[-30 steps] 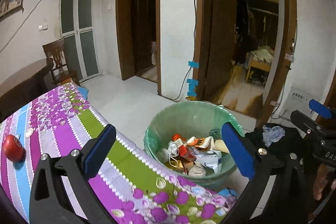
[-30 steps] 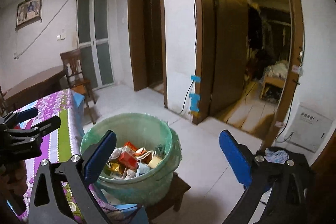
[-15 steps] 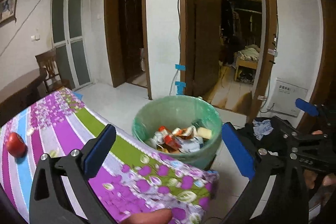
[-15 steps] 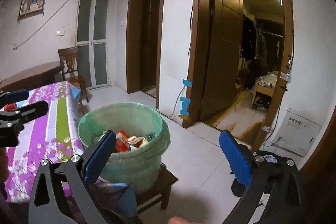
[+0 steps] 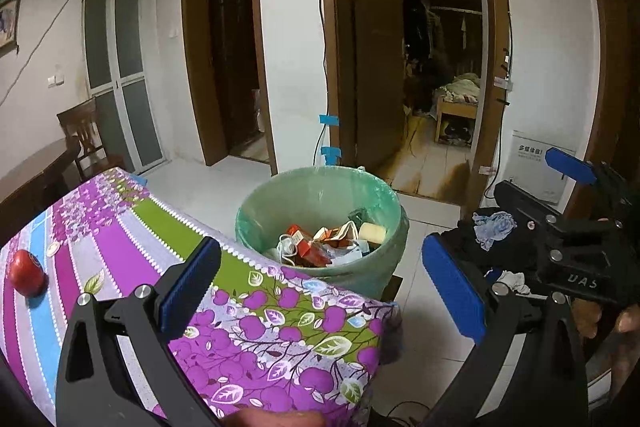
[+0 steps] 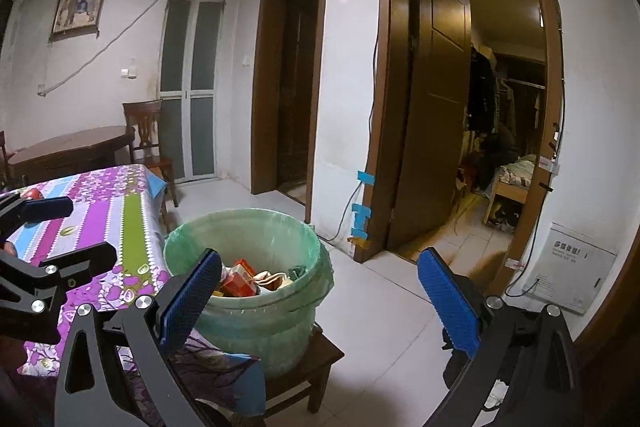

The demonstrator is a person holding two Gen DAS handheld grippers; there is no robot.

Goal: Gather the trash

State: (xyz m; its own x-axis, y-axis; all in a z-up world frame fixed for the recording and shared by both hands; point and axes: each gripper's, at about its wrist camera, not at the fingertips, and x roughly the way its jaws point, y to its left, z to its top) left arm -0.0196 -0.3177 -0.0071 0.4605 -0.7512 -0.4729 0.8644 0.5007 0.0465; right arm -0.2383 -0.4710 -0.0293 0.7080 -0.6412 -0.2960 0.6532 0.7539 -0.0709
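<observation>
Room: tiled floor, two open doorways ahead, a dark wooden chair (image 6: 146, 131) by the far wall.
Table: covered in a purple, green and blue floral cloth (image 5: 120, 247); its corner lies under the left gripper's view and just beside the bin.
Bin: round green-lined bin (image 5: 320, 195) standing on a low wooden stool (image 6: 320, 359), beyond the table corner. It holds the collected trash (image 5: 320, 243): red cartons, white wrappers, a pale yellow piece, piled below the rim.
Left gripper (image 5: 320, 291): jaws wide apart, nothing between them, held above the table corner and facing the bin.
Right gripper (image 6: 320, 303): jaws also wide apart and empty, off the table's end, bin low and left of its centre line.
Red object: small, round, apple-like (image 5: 26, 273), on the table at the far left of the left view, well apart from the bin. Whether it counts as trash cannot be told.
Key relation: the bin lies straight ahead of the left gripper; the only loose item in view sits to that gripper's left, on the side away from the right gripper. Judgement: the left hand is the nearer one for any further pick from the table.
Stage: judged late, since no obvious litter shows on the visible cloth.
</observation>
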